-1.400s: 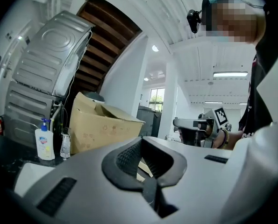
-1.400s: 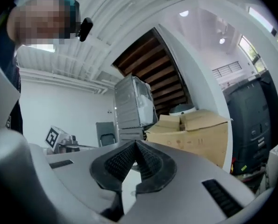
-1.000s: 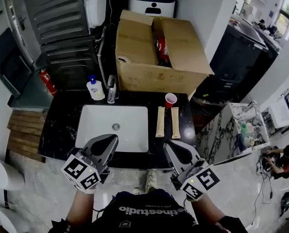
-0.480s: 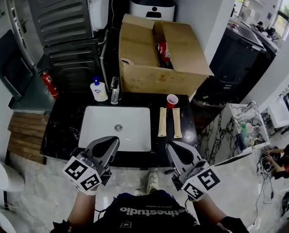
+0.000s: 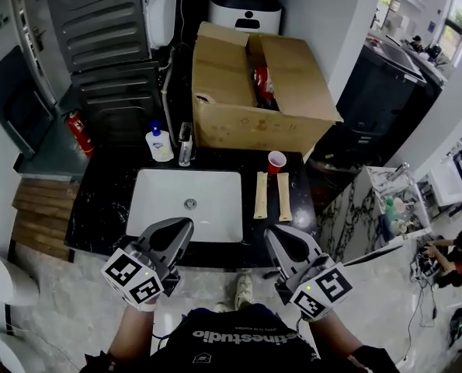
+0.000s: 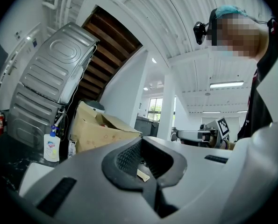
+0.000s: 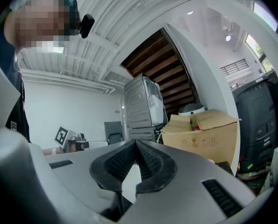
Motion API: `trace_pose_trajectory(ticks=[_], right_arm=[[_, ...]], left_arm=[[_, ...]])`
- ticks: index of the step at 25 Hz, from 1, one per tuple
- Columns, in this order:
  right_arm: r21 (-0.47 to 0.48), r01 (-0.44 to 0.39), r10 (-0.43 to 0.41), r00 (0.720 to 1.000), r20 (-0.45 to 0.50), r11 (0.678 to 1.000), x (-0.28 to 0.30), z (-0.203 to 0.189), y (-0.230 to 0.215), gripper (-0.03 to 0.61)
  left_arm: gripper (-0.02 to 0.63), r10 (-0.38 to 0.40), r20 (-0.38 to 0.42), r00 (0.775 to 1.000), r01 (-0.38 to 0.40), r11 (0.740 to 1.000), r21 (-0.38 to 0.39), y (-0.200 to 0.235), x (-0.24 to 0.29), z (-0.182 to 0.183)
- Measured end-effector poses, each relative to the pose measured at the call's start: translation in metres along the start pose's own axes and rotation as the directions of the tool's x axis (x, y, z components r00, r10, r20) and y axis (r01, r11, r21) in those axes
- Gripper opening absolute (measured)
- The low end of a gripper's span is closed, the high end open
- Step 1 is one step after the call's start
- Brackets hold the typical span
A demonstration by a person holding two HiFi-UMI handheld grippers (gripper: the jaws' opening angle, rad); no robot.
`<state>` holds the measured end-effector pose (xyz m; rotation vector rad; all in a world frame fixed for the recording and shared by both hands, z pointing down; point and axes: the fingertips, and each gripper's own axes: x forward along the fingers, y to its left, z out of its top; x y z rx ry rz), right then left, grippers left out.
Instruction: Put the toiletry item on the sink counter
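Found the left tongs (image 5: 178,228) closed, tips together, nothing caught between them; found the right tongs (image 5: 277,238) in the same state, also empty. Saw both held level over the front edge of the desk (image 5: 99,200), one on each side of the white sink (image 5: 161,208), well apart from everything standing on it. Could not settle which toiletry item was meant. Noted a soap pump bottle (image 5: 158,143) at the back left of the sink, two tan stick-shaped packs (image 5: 259,195) lying side by side just right of it, and a red cup (image 5: 276,161) behind those, all already on the desk. Judged the red pack (image 5: 262,80) standing in the open cardboard box (image 5: 238,119) behind the desk the likeliest candidate, being the one thing not yet set down there. Could not make out its exact shape or material. Guessed it light, with a thin glossy wrapper, likely slippery and easily dented. Reckoned it best taken across its narrow sides near the upper end, above the box wall, squeezed gently and lifted straight up clear of the flaps. Expected the reach over the sink to suit the right tongs better.
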<state>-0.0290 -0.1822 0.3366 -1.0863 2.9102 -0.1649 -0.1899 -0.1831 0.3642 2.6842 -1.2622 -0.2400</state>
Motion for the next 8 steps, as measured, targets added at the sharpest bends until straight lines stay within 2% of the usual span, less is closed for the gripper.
trace_pose_trajectory(ticks=[8], right_arm=[[0.007, -0.003, 0.003, 1.000, -0.015, 1.000, 0.0025, -0.0053, -0.0020, 0.038]], left_arm=[[0.013, 0.001, -0.009, 1.000, -0.001, 1.000, -0.010, 0.0022, 0.0026, -0.0026]])
